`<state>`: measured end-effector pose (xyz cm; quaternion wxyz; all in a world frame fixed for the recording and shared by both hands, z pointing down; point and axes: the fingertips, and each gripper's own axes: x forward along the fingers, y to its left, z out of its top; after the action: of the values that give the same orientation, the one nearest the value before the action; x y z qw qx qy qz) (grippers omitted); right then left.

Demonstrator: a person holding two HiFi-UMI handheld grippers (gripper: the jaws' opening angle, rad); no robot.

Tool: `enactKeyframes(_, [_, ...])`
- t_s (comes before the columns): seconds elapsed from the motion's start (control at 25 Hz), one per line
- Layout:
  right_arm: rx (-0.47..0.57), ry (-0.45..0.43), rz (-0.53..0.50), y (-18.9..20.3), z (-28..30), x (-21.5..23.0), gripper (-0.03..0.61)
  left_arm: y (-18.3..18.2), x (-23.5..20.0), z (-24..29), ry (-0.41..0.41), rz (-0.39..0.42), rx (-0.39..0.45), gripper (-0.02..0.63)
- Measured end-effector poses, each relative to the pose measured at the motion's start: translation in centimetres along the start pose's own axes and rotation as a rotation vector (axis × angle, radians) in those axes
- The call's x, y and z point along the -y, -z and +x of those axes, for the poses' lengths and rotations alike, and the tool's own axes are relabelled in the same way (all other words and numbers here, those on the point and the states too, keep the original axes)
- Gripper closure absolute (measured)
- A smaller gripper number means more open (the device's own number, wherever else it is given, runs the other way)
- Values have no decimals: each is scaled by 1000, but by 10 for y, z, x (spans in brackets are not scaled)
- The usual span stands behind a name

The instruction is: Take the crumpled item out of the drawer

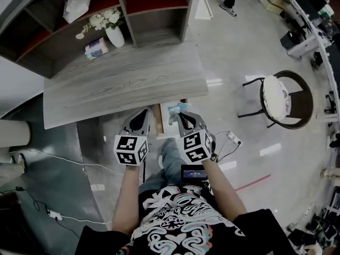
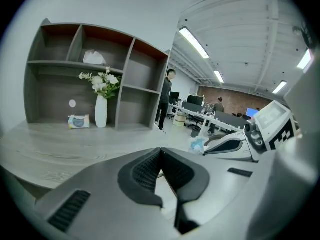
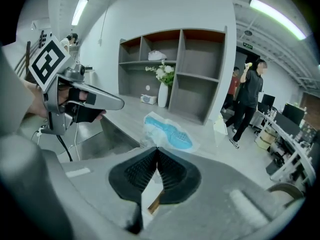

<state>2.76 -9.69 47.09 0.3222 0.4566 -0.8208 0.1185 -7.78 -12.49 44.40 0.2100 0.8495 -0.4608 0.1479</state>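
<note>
The right hand-held gripper (image 3: 156,149) has its jaws pressed together on a corner of the crumpled bag (image 3: 167,131), so the bag hangs from the tips, seemingly clear of the open drawer (image 1: 158,124) under the counter (image 1: 122,86) edge. A thin corner pinch suits limp plastic. The left hand-held gripper (image 2: 161,151) is closed on nothing and sits just beside the drawer, likely keeping out of the way.

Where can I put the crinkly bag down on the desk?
The grey desk top is bare from its front edge back to the shelf unit, so the bag fits anywhere there. It's crowded only in the shelf's left cubby, where the flower vase and tissue pack stand.
</note>
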Motion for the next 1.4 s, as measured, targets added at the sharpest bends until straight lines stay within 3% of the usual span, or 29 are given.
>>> enactKeyframes(0.6, [172,105,60,-40,-70,-14,571,-47,28,-53,46,19,138,614])
enactKeyframes(1.0, [205,141,78,-40,-89,-13,571,-51,44,-62,69,23,162,614])
enactKeyframes(1.4, [195,120,86,-36,-87,-13,571,-49,44,-62,57,14,163,614])
